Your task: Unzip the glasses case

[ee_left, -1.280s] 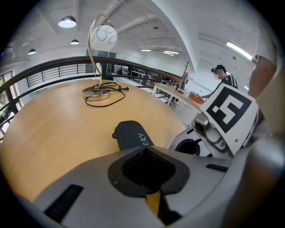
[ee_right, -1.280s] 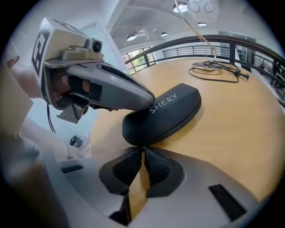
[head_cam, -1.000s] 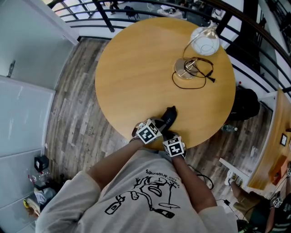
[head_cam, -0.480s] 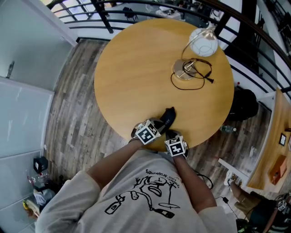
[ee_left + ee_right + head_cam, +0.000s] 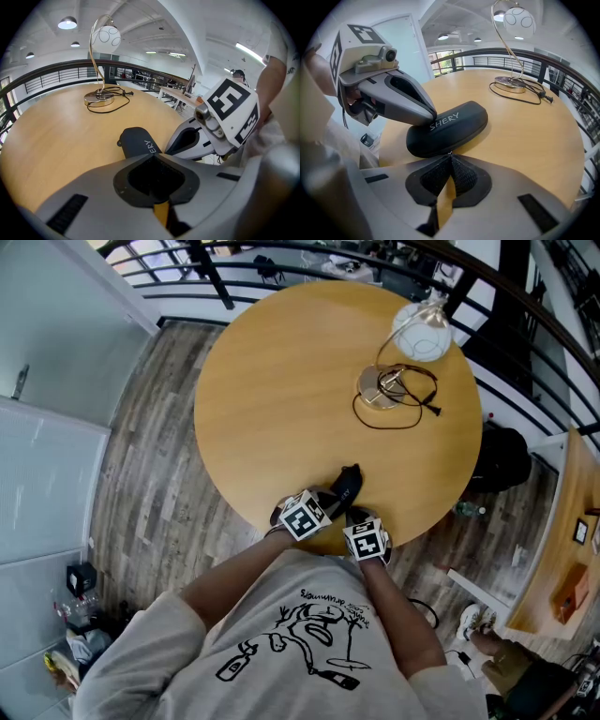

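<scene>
table (image 5: 281,381) | glasses case (image 5: 346,486) at its 6 o'clock edge, long axis 1–7 | left gripper (image 5: 152,157) clamped on case's 7 end | right gripper (image 5: 450,157) nipped shut on zip pull (image 5: 449,152), case dead 12 of its tips | next, likely: drag along seam

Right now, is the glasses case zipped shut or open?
Looks shut: the glasses case shows its halves together, no gap visible.

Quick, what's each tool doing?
Left tool: closed, tips resting on the glasses case.
Right tool: closed, seemingly pinching its zipper pull.
</scene>
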`<state>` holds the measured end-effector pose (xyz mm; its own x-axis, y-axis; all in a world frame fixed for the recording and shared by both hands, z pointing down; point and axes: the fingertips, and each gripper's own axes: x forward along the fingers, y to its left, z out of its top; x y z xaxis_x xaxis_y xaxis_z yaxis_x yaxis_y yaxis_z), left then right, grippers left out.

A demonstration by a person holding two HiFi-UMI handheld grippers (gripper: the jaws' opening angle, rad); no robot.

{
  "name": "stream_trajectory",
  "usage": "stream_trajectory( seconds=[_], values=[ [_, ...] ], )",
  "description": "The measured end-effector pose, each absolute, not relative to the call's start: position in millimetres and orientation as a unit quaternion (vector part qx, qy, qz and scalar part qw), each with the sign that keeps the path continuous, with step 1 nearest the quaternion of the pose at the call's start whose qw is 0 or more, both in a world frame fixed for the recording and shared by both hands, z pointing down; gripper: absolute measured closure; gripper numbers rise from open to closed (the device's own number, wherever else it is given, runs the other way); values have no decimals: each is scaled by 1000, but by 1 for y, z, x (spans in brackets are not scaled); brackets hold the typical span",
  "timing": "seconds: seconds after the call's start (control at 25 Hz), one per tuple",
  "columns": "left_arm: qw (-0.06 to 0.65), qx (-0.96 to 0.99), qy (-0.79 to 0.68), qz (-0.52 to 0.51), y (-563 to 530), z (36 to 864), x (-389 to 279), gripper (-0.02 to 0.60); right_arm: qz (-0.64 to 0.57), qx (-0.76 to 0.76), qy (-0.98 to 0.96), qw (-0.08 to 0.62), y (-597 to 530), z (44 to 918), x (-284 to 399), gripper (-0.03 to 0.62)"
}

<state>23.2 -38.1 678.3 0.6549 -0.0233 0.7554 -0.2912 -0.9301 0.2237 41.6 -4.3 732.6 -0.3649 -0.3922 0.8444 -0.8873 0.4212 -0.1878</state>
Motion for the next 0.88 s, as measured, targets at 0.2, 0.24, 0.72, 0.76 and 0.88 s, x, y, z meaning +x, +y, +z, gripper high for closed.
stream_trajectory(
  seconds=[0.2,0.24,0.72,0.76,0.88],
  values=[
    [168,893,-87,408,-37,677,23,574,330,423,-753,381,-11,732,50,571],
    [168,894,-87,406,-37,677,23,574,328,424,-753,383,-13,732,51,571],
    [163,901,-79,395,-39,676,26,574,299,418,-753,412,-40,734,72,571],
    [163,900,-78,397,-40,676,26,575,296,417,-752,415,-42,734,73,571],
    [165,898,-74,402,-38,676,24,574,292,416,-751,422,-48,734,77,571]
  ],
)
